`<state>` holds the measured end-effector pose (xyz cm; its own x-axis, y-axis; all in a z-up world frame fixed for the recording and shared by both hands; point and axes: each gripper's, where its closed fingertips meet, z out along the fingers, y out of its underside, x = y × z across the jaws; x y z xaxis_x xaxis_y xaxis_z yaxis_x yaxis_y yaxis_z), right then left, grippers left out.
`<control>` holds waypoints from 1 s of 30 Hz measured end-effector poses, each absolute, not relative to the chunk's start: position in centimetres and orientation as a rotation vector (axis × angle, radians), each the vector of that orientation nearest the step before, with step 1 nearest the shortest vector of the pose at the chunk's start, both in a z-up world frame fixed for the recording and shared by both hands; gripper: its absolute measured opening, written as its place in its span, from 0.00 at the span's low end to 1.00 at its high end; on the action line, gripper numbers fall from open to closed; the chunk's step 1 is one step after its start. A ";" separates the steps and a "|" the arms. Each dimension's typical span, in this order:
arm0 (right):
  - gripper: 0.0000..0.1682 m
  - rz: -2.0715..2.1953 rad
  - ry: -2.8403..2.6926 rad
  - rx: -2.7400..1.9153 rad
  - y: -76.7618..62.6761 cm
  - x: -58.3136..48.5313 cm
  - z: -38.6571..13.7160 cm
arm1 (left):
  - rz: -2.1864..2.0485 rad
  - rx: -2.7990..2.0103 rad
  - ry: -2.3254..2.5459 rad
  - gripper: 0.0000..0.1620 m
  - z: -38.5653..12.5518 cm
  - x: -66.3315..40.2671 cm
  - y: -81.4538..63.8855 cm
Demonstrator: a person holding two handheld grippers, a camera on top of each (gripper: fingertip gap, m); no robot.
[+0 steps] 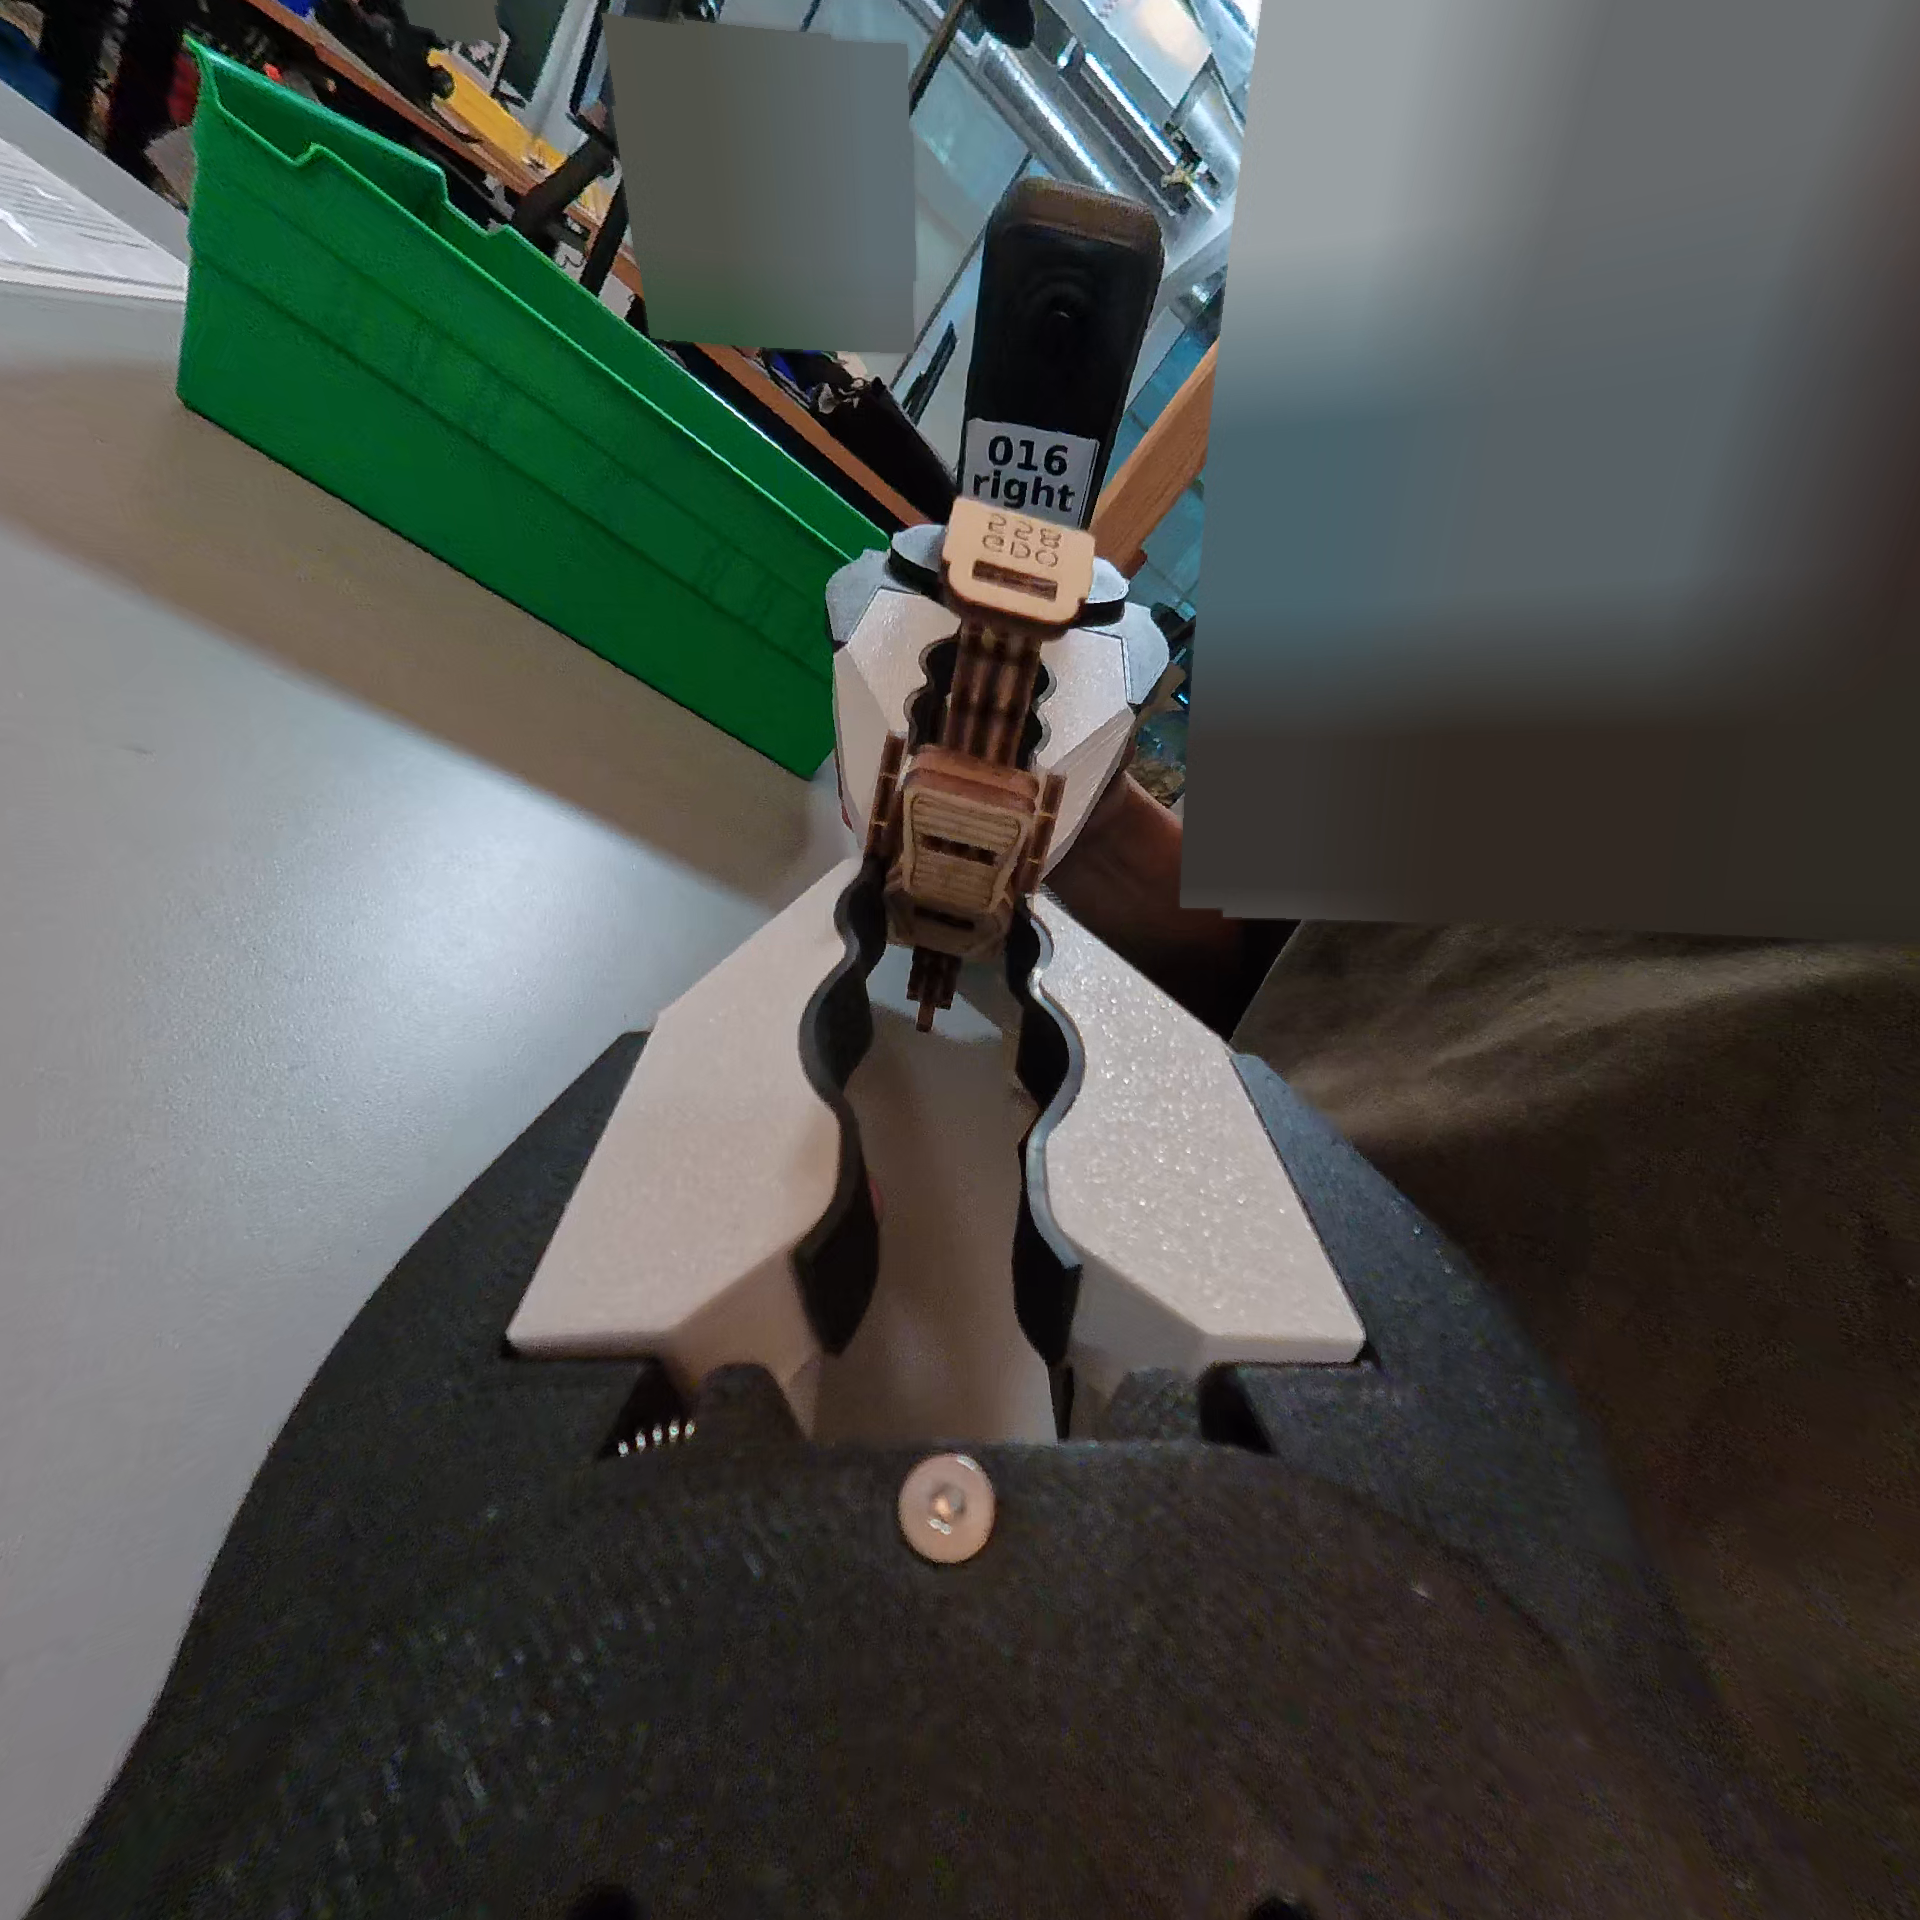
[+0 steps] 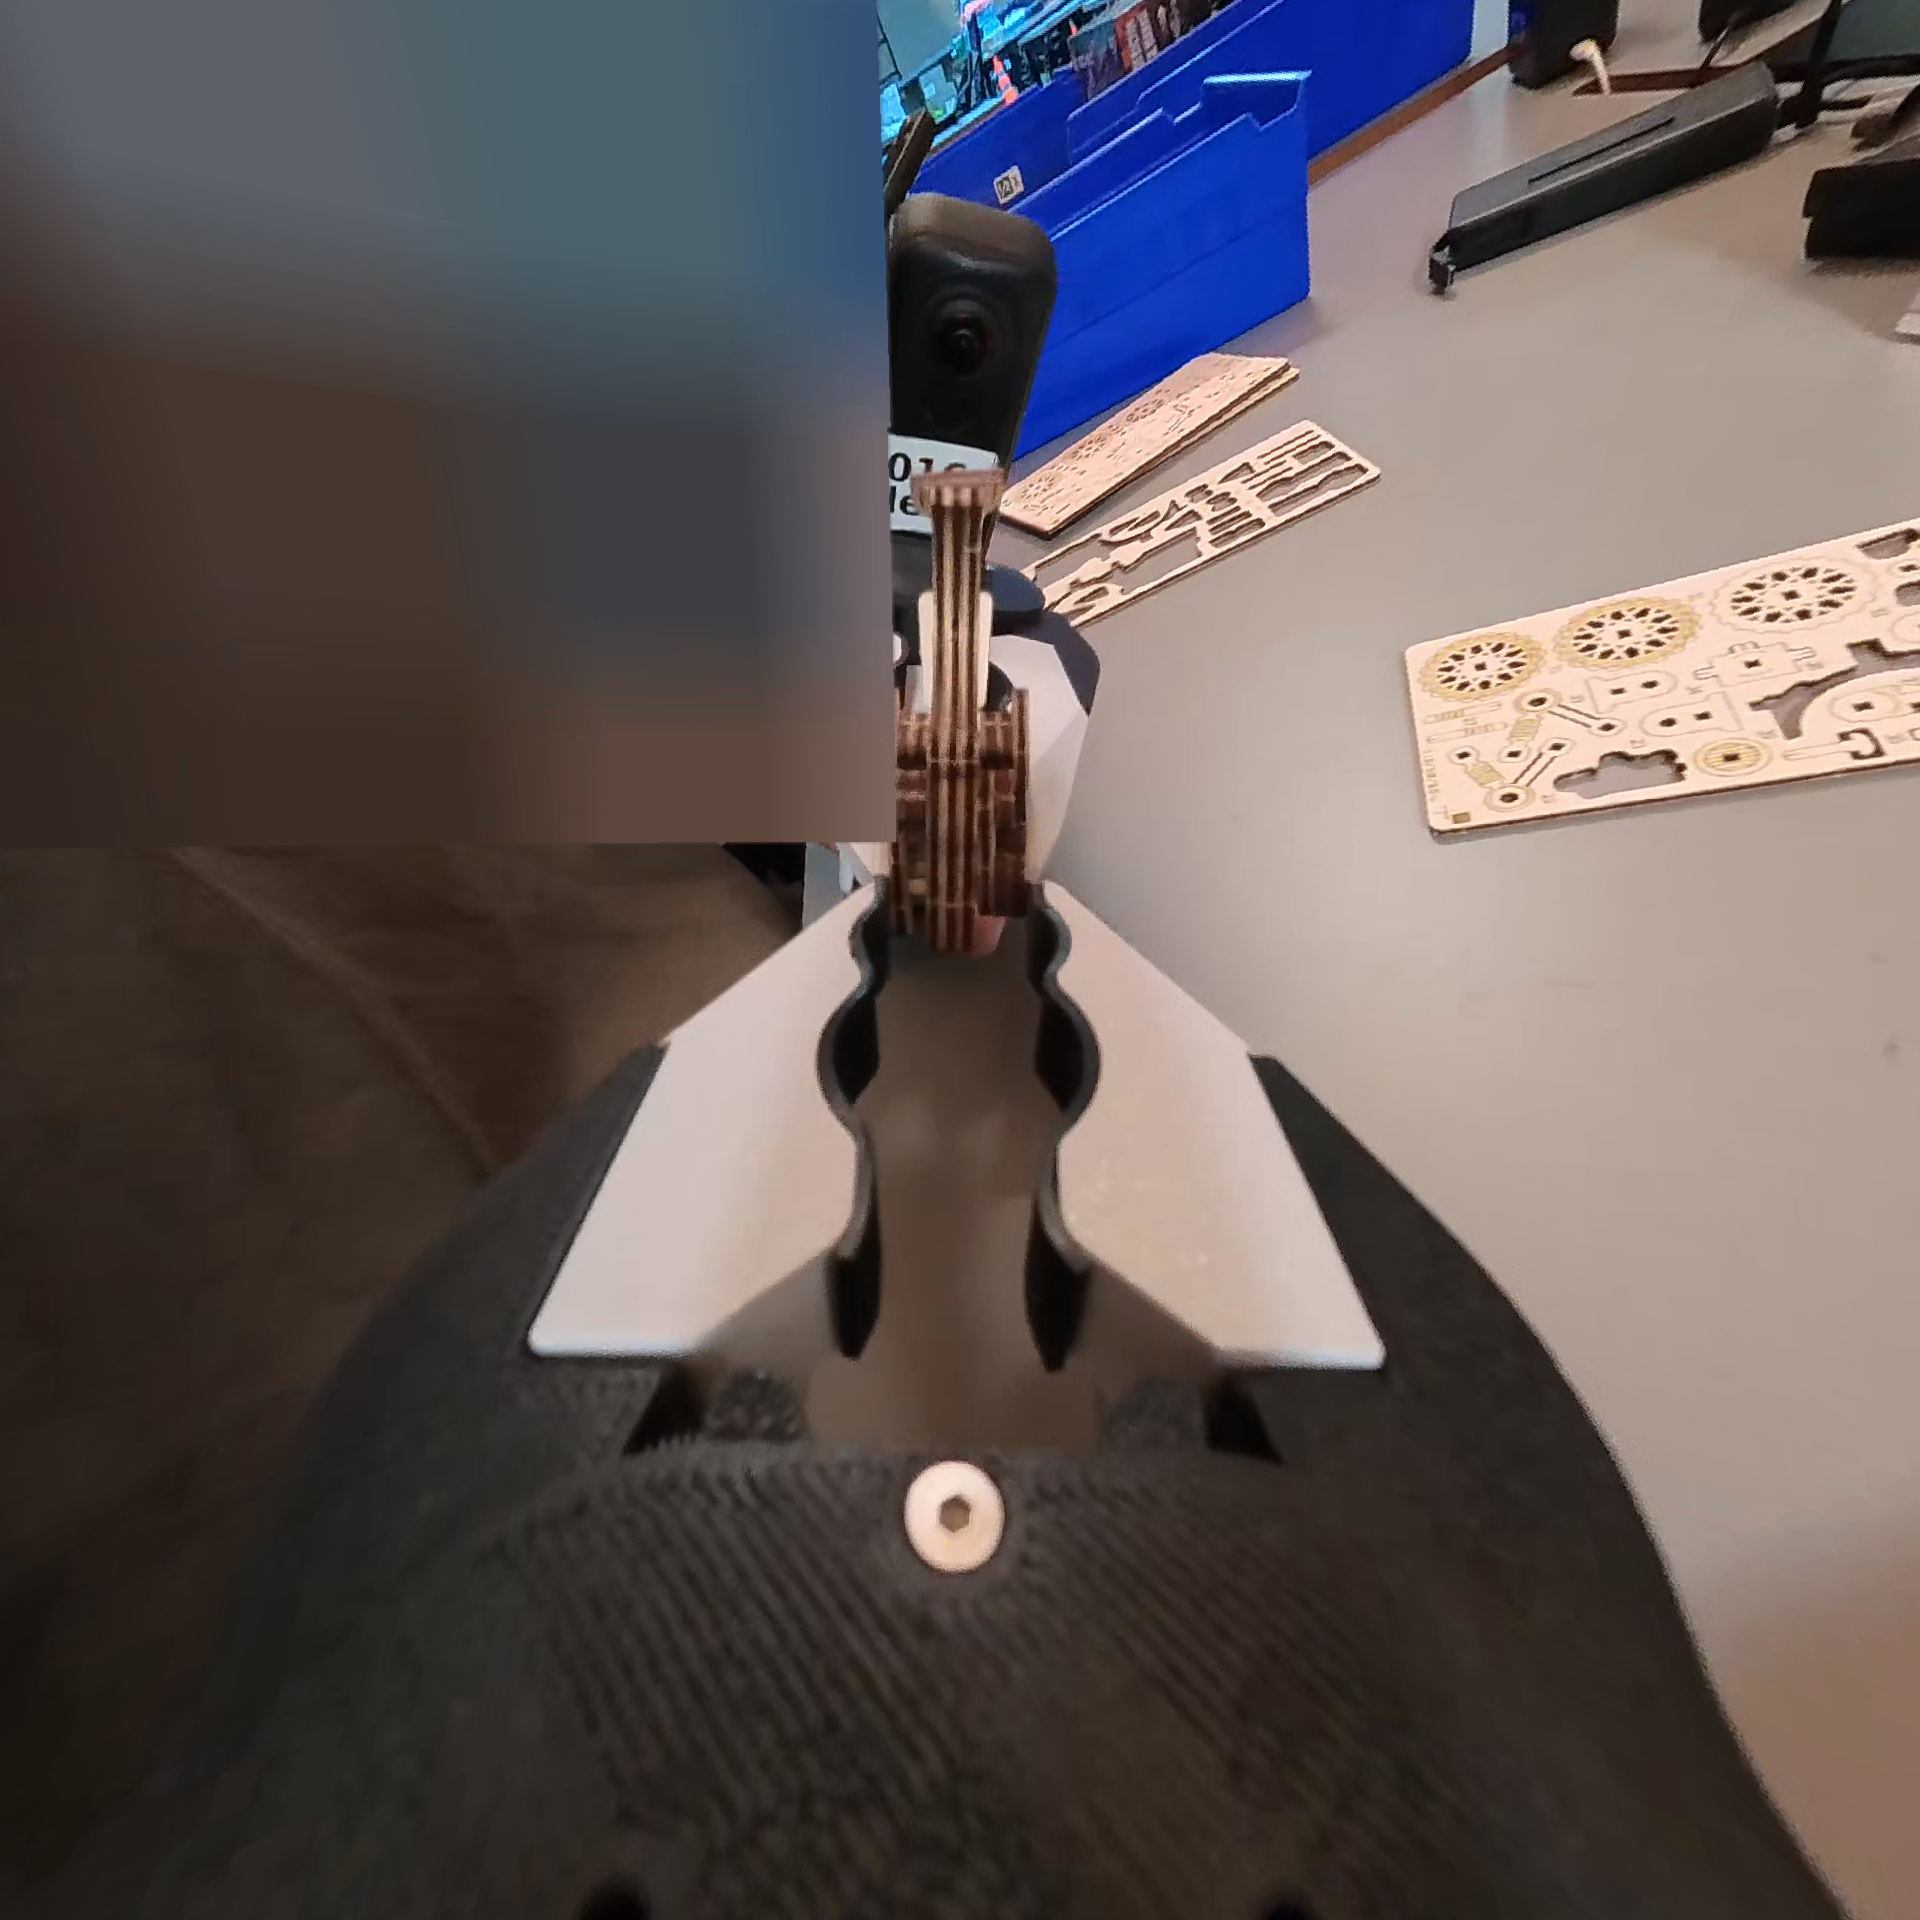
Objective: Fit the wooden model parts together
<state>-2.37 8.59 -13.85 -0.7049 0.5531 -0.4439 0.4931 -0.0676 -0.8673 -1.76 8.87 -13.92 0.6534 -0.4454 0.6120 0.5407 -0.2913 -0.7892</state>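
So both claws face each other tip to tip, left gripper and right gripper each clenched on the layered brown plywood model piece, its long axis running straight between them.

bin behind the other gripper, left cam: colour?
Green bin, clearest in the left wrist view.

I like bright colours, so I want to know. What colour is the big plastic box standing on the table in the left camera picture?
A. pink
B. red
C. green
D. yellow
C. The big plastic bin standing on the grey table in the left wrist view is bright green, off to the left behind the two grippers.
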 end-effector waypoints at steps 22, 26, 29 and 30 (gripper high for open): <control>0.13 1.775 -2.165 -1.270 8.9 -2.6 -15.1 | -0.914 -1.659 -0.121 0.13 -15.1 -2.0 9.2; 0.13 1.762 -2.164 -1.280 8.9 -2.7 -15.0 | -0.924 -1.659 -0.118 0.13 -15.1 -2.1 9.1; 0.13 1.806 -2.127 -1.323 9.0 -2.9 -14.7 | -0.952 -1.643 -0.137 0.13 -14.7 -2.2 9.2; 0.13 1.817 -2.110 -1.343 9.1 -3.0 -14.7 | -0.945 -1.643 -0.154 0.14 -14.7 -2.4 9.3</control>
<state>-2.98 9.13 -14.68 -0.6216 0.6222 -0.4759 0.5631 -0.0674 -0.8237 -2.44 9.32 -14.73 0.6643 -0.3772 0.6452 0.5625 -0.3161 -0.7640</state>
